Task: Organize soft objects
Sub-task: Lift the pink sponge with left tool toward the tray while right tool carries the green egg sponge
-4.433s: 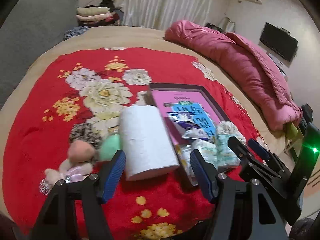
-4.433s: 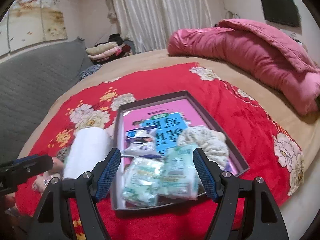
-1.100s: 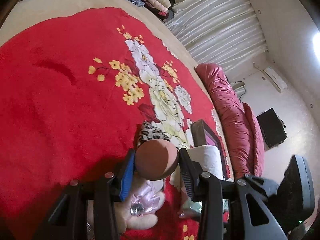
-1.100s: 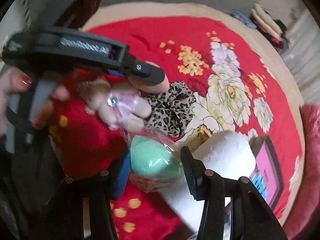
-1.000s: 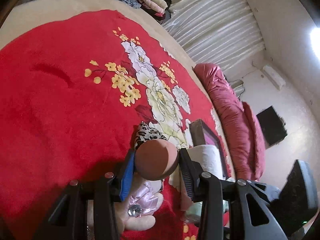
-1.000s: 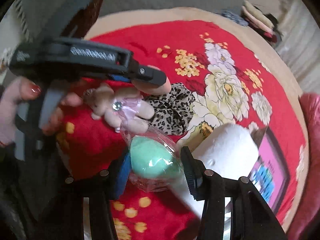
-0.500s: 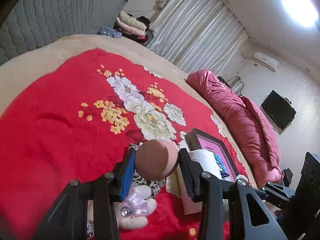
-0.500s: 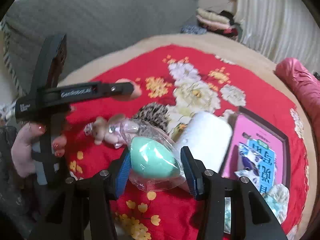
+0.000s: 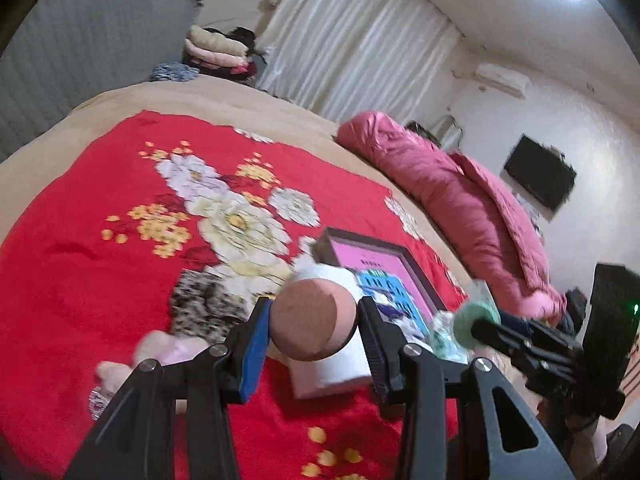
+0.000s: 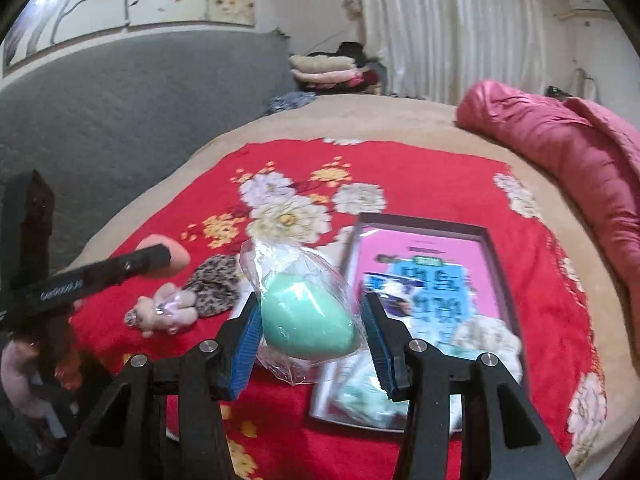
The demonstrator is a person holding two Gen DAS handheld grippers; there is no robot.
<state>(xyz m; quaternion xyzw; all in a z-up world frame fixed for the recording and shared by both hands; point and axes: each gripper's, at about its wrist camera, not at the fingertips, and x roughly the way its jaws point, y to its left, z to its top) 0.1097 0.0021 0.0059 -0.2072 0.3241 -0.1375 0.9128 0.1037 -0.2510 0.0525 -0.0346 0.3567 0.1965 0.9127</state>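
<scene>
the left gripper (image 9: pixel 312 334) clamped a pink sponge (image 9: pixel 314 320) above the red blanket (image 9: pixel 80 248), and the right gripper (image 10: pixel 308 330) clamped a bagged green sponge (image 10: pixel 306 316). beyond the right tongs lay the tray (image 10: pixel 490 236), with a plush toy (image 10: pixel 168 308) and leopard scrunchie (image 10: pixel 218 284) to their left.

Glossy clear plastic wraps the matt green sponge (image 10: pixel 306 320); plush red blanket (image 10: pixel 400 168).

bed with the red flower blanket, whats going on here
A person is sorting soft items on the red blanket. The left tongs grip a peach makeup sponge; the right tongs grip a bagged green sponge. Both are held above the bed near the tray, while a plush toy and leopard scrunchie lie on the blanket.
</scene>
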